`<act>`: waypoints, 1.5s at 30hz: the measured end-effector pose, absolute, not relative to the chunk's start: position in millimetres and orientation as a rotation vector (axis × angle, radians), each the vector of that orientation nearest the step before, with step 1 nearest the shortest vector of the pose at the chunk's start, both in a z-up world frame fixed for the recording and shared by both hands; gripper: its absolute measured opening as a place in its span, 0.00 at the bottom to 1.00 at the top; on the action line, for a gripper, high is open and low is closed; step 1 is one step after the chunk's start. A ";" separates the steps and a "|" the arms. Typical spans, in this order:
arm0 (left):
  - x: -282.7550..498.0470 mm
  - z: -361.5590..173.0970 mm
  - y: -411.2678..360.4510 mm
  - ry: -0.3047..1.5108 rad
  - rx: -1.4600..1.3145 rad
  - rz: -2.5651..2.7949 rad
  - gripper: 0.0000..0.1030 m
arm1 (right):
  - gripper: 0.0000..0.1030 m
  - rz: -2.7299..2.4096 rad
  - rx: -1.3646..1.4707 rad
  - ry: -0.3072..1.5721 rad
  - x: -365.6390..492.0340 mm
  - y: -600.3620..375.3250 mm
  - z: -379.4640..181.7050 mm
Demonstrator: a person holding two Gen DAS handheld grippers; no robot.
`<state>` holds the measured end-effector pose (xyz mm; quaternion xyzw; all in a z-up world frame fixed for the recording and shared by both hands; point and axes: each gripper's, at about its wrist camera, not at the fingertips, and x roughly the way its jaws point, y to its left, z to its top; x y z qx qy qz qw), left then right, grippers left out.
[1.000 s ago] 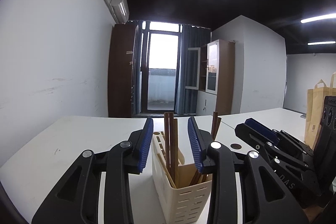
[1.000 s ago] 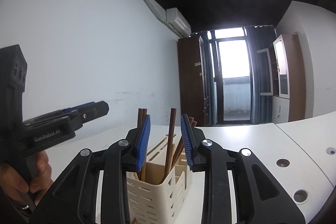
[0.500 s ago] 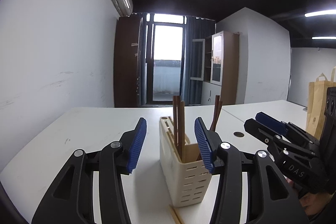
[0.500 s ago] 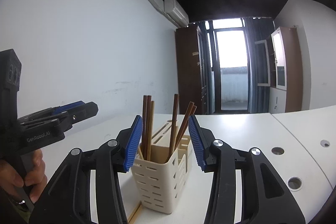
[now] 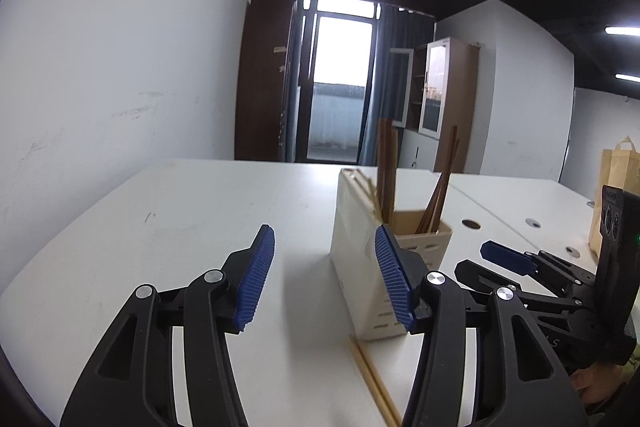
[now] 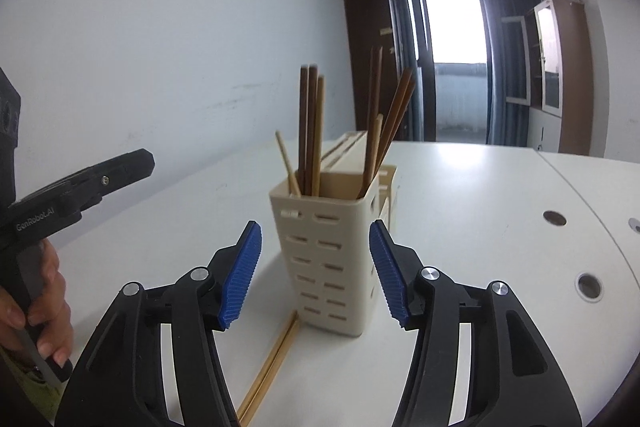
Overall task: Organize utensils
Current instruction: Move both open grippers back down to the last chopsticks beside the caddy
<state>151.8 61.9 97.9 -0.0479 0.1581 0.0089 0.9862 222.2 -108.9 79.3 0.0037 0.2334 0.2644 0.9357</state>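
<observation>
1. A cream slotted holder (image 6: 332, 259) is seen standing upright on the white tabletop (image 6: 480, 195), at the centre of the right wrist view and right of centre in the left wrist view.
2. Several brown chopsticks (image 6: 310, 131) are held upright or leaning inside it.
3. One pale pair of chopsticks (image 6: 268, 367) is left flat on the tabletop, its far end just beside the holder's base, running toward the lower middle of the frame.
4. The right gripper (image 6: 316, 267) is held with its fingers spread and nothing between them; the holder is seen beyond the gap, with no contact visible.
5. The left gripper (image 5: 324, 275) is likewise spread and holds nothing, aimed at bare tabletop to the left of the holder.
6. The step in hand is judged to be picking up the loose pair. It would be done best by one gripper lowered close to the tabletop, the fingers set across both sticks near their middle, and closed so that both are pinched together.
7. The sticks should then be tipped upright and lowered into an open compartment, with care that the holder is not knocked.
</observation>
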 end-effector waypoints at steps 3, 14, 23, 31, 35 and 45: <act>150.6 85.8 64.0 0.356 -0.081 0.040 0.52 | 0.55 0.538 -0.022 0.530 221.9 -100.8 66.4; 147.5 66.1 69.1 0.436 -0.068 0.054 0.56 | 0.55 0.503 -0.107 0.707 226.3 -79.0 25.1; 143.7 66.3 77.1 0.441 -0.075 0.073 0.58 | 0.55 0.470 -0.158 0.823 238.5 -60.6 0.5; 149.3 61.5 88.2 0.472 -0.097 0.089 0.58 | 0.55 0.437 -0.187 0.907 245.1 -47.7 -17.6; 149.7 59.1 89.2 0.483 -0.095 0.090 0.58 | 0.55 0.438 -0.186 0.932 246.3 -45.5 -19.9; 152.1 56.3 81.7 0.498 -0.076 0.083 0.59 | 0.47 0.427 -0.223 0.968 235.2 -36.4 -26.0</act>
